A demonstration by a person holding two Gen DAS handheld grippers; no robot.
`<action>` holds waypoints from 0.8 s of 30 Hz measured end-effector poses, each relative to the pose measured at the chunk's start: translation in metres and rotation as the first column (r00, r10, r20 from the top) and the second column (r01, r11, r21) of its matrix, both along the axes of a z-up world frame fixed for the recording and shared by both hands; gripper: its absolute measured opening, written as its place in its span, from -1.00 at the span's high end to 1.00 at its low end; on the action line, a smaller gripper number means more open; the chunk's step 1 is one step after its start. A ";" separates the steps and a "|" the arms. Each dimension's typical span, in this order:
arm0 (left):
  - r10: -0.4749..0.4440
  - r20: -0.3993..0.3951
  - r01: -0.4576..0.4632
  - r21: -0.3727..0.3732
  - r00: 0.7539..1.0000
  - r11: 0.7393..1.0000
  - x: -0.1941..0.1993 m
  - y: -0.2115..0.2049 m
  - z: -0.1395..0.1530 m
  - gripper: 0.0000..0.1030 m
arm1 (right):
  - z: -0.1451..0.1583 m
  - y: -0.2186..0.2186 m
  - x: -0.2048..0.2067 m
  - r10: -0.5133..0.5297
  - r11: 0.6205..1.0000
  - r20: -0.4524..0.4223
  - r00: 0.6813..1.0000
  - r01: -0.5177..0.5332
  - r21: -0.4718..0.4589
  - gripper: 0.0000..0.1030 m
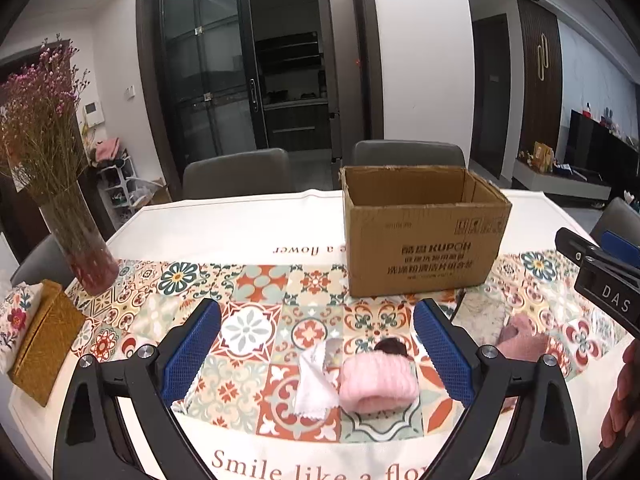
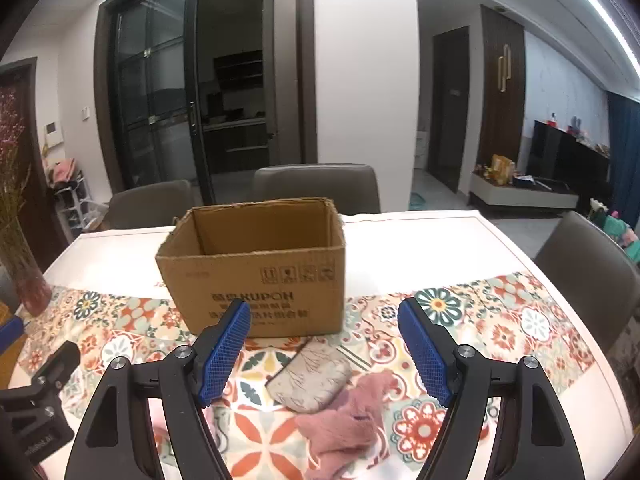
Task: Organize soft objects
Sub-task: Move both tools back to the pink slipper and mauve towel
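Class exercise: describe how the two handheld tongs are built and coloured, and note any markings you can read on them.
Both the left tongs and right tongs have black, curved arms with triangular cut-outs and silver bolts. Their fingers carry blue pads with a fine grid texture. Seen from the left wrist camera, the right tongs' black body bears white letters "DAS".

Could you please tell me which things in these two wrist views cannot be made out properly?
- Floor of the open brown cardboard box: hidden in both views by its front wall.
- Dark item behind the rolled fluffy pink cloth, left wrist view: mostly covered, unidentifiable.
- Crumpled dusty-pink cloth, right wrist view: lower part cut off by the frame edge.
- Lower print on the box: blurred in both.
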State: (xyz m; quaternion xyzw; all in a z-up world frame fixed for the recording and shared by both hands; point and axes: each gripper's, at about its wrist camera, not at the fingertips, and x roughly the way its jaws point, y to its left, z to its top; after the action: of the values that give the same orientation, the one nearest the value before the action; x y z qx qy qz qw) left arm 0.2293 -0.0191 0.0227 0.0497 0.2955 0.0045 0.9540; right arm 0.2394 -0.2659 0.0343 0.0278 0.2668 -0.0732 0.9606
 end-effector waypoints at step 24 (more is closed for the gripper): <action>-0.053 -0.003 0.053 -0.002 0.999 0.999 -0.029 -0.022 -0.065 -0.91 | -0.083 -0.017 -0.041 -0.011 0.998 -0.084 0.996 0.016 0.059 -0.49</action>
State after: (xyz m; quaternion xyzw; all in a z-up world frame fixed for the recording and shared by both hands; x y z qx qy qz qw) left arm 0.2005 -0.0409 -0.0428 0.0564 0.2957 -0.0210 0.9534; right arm 0.1982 -0.2827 -0.0483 0.0552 0.3086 -0.0727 0.9468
